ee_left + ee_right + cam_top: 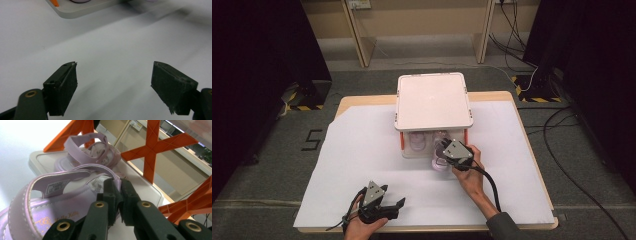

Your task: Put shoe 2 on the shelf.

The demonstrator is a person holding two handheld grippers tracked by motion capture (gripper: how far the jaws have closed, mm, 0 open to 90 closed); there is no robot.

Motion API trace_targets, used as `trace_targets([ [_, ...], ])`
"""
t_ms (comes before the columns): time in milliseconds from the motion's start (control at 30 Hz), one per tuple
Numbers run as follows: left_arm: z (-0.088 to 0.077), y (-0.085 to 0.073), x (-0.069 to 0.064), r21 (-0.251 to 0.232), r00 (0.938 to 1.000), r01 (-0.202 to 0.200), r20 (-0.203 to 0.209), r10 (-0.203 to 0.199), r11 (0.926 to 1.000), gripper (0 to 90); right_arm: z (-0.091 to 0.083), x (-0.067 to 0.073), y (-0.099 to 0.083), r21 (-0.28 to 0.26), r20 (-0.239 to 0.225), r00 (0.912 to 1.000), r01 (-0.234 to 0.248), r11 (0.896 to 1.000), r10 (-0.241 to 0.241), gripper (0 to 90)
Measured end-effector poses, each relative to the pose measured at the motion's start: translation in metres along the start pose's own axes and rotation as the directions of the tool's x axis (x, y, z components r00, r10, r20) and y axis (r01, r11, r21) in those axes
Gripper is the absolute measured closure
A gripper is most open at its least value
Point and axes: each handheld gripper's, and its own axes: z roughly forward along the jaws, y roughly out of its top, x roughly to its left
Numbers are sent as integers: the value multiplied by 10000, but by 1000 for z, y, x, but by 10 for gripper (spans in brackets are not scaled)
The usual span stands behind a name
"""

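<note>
Right gripper (117,192) is clamped on a strap of the near lilac sandal (50,205), which seems half out of the white rack (433,102). One sandal (87,152) sits inside on the shelf. Left gripper (113,85) hangs open over the table (362,145).

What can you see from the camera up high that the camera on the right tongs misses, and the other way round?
High view alone: the white lid, the paper-covered table, both hands, and the open left tongs. Right gripper view alone: the label on the near sandal's heel strap and the orange X-shaped supports. Both: the right tongs shut on the near sandal, with a second sandal behind.
</note>
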Motion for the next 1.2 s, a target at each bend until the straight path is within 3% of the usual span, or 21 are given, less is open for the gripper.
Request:
trace_targets([
  [400, 0, 0, 0, 10, 10000, 4, 1, -4, 10000, 204, 12, -2, -5, 45, 124, 9999, -18, 10000, 17, 834],
  [533, 0, 0, 0, 1, 10000, 4, -2, -4, 10000, 204, 13, 0, -3, 5, 130, 9998, 132, 9999, -132, 756],
  [633, 0, 0, -1, 0, 10000, 23, 12, -23, 10000, 204, 11, 2, -2, 14, 184, 9993, -330, 9995, 330, 661],
  [767, 0, 0, -1, 21, 10000, -7, 19, 7, 10000, 204, 7, 0, -1, -112, -58, 9964, -847, 9963, 846, 600],
  [900, 0, 0, -1, 8, 10000, 17, 9, -17, 10000, 204, -4, -1, 1, -253, -298, 9885, -1492, 9885, 1484, 555],
  [1067, -1, 1, -1, -38, 10000, -30, 29, 30, 10000, 204, -15, -4, 3, -428, -876, 9668, -2442, 9688, 2399, 478],
  [1200, 0, 1, -1, -12, 10000, -11, 29, 11, 10000, 204, -29, -1, 4, -318, -1275, 9563, -2690, 9626, 2630, 422],
])
